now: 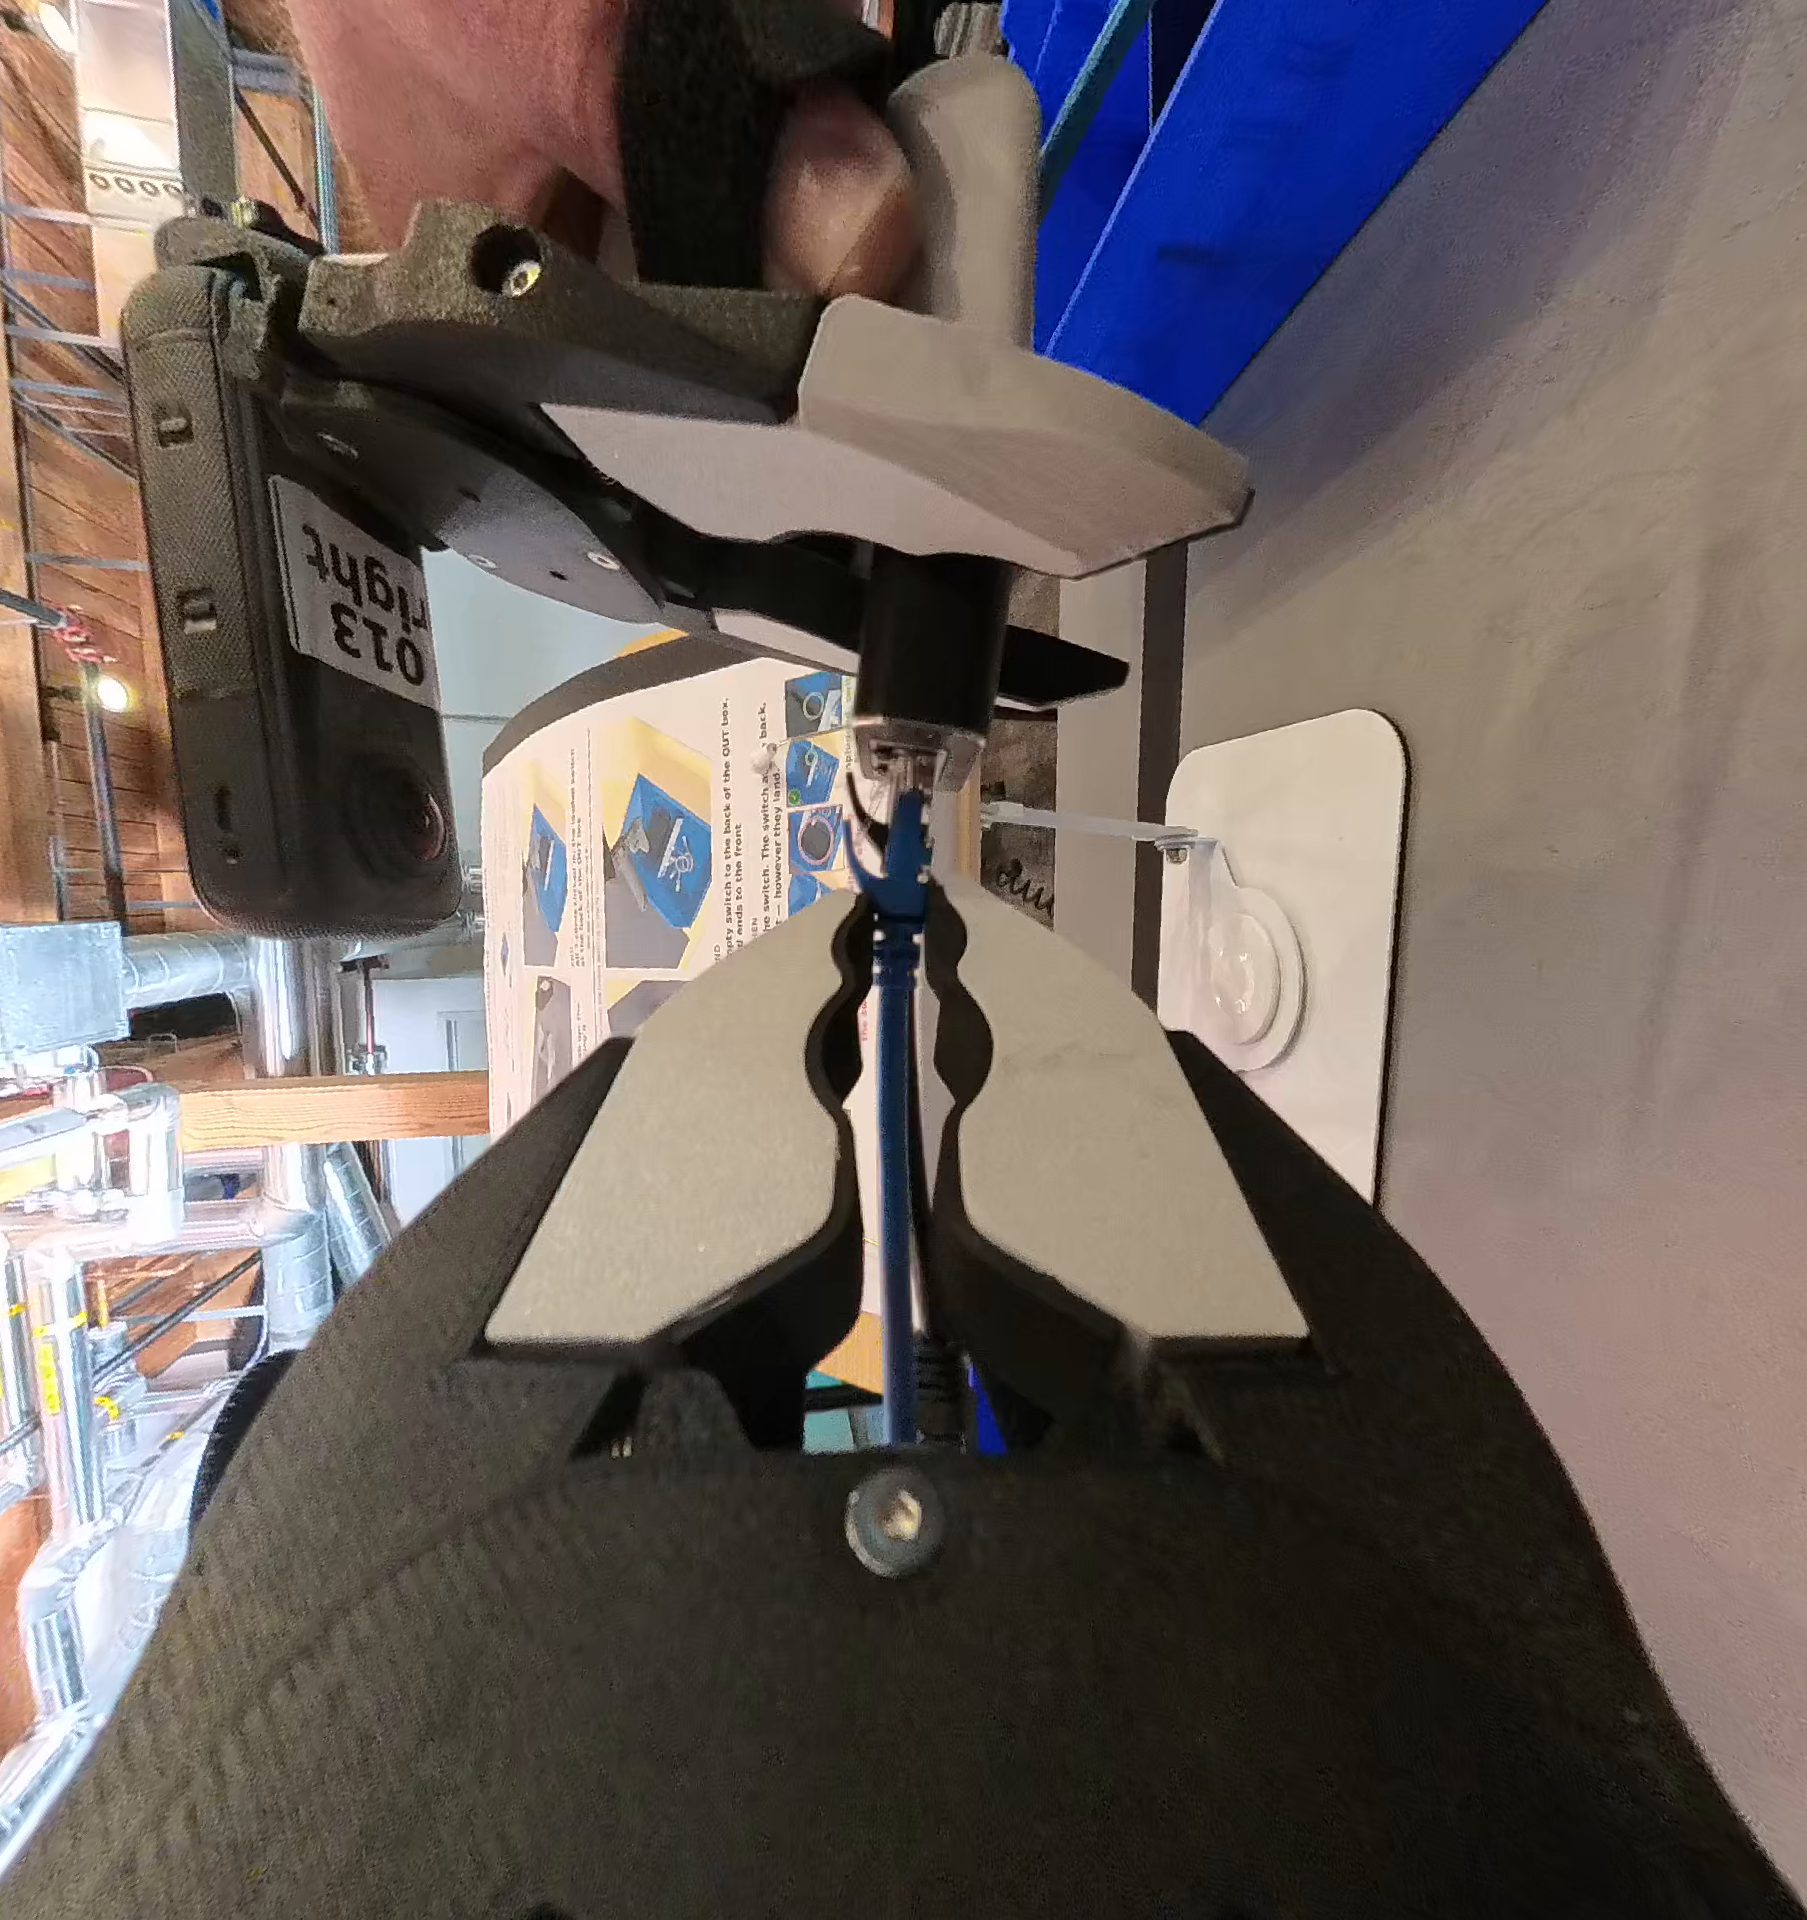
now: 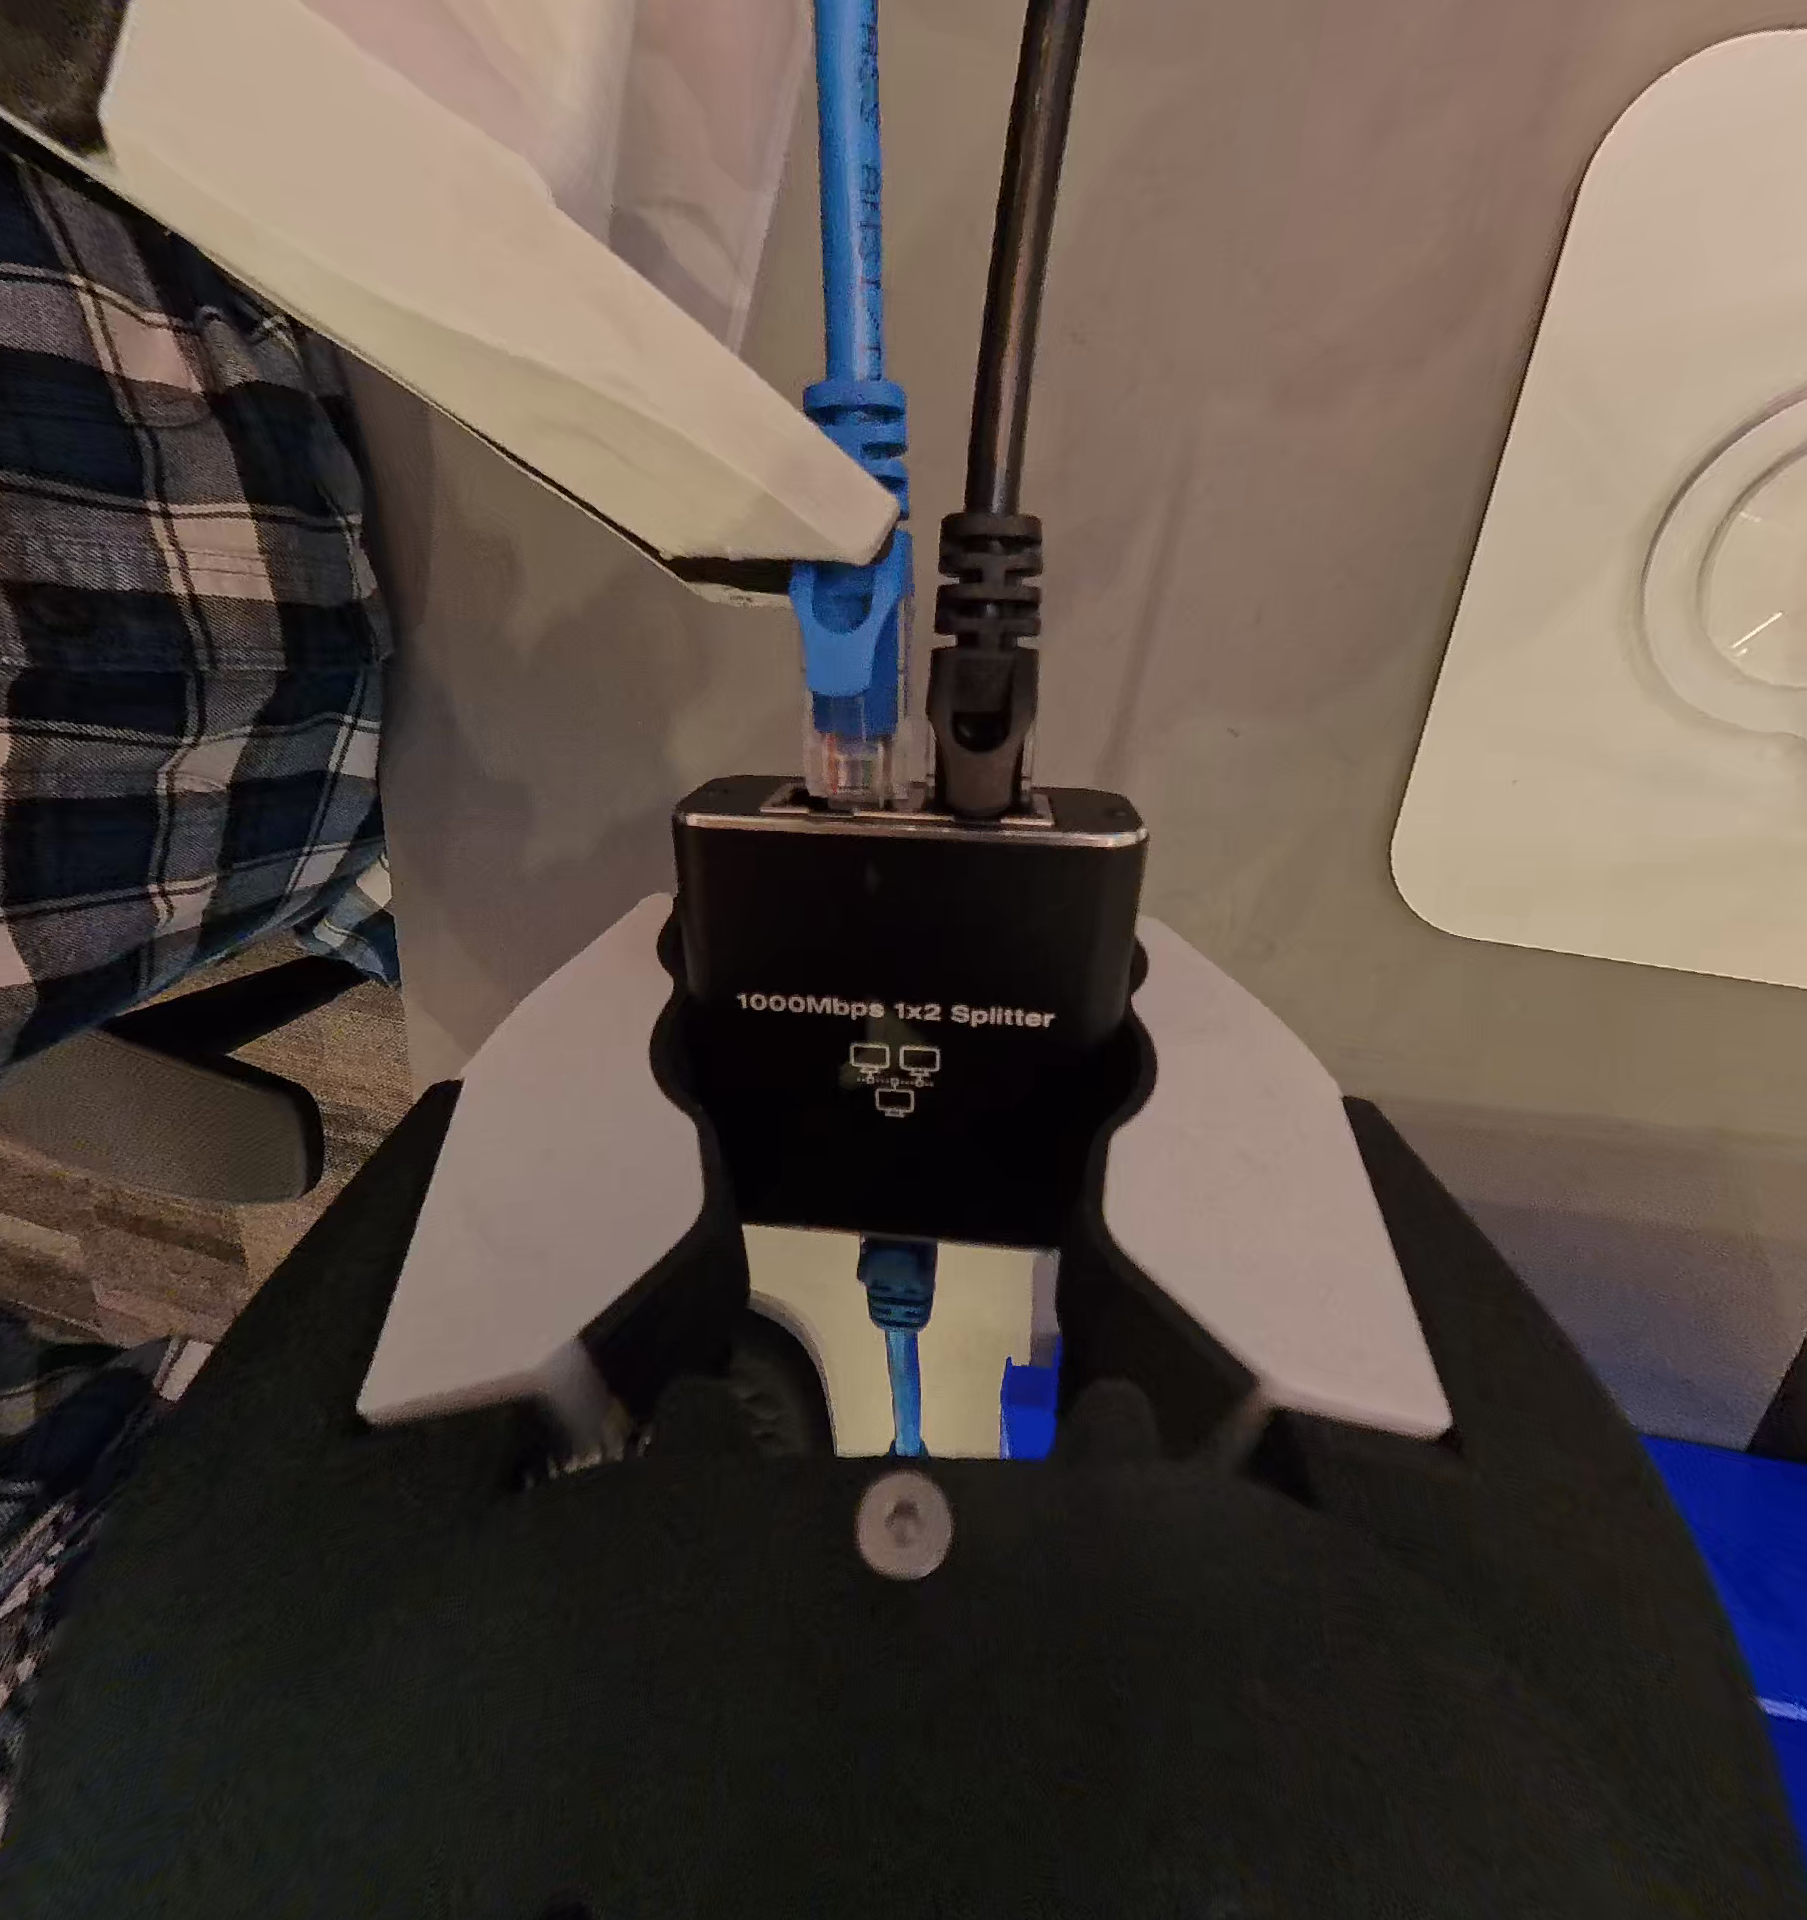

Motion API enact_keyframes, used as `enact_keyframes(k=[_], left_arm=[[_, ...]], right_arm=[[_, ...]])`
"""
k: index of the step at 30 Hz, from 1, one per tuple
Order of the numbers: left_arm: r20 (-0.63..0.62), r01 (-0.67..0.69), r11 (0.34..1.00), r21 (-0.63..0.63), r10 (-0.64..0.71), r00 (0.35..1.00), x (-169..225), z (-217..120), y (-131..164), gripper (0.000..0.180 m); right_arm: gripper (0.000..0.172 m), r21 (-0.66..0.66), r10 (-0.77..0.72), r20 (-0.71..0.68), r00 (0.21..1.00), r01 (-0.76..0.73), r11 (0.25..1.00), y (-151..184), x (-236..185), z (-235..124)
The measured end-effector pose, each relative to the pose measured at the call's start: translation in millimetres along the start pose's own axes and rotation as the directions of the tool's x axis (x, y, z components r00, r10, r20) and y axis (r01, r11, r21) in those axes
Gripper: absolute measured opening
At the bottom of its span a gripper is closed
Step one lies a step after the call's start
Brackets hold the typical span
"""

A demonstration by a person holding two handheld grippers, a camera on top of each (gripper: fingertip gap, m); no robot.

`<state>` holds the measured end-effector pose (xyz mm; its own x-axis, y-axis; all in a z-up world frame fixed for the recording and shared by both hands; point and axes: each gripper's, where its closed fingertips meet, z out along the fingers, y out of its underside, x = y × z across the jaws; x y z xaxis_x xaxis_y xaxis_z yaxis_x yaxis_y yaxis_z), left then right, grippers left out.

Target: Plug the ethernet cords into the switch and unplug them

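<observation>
My right gripper [image 2: 904, 925] is shut on the black switch [image 2: 909, 997] and holds it by its sides. A black cord [image 2: 982, 707] sits in its right port. A second blue cord [image 2: 894, 1299] enters its rear end. My left gripper [image 1: 899, 904] is shut on the blue ethernet cord [image 1: 899, 1039] just behind its boot. The blue plug [image 2: 852, 717] stands at the left port with its clear tip partly inside. In the left wrist view the switch [image 1: 930, 644] is straight ahead. One left finger [image 2: 566, 416] shows in the right wrist view against the blue boot.
A white plate with a clear suction mount [image 1: 1283, 935] lies on the grey table [image 1: 1605, 623] and also shows in the right wrist view [image 2: 1657, 520]. Blue bins [image 1: 1242, 156] stand behind. A printed instruction sheet [image 1: 618, 883] is propped up. A person in a plaid shirt [image 2: 99, 623] is at the left.
</observation>
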<state>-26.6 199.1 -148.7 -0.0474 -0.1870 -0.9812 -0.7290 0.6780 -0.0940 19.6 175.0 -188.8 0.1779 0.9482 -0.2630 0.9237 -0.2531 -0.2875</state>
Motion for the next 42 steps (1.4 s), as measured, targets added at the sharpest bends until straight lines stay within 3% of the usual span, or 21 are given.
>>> enact_keyframes(k=[42], left_arm=[[0.024, -0.033, 0.999, 0.023, 0.033, 0.999, -12, 24, -24, 0.009]], right_arm=[[0.075, -0.019, -0.041, -0.097, 0.994, 0.039, 0.999, -3, 5, -2]])
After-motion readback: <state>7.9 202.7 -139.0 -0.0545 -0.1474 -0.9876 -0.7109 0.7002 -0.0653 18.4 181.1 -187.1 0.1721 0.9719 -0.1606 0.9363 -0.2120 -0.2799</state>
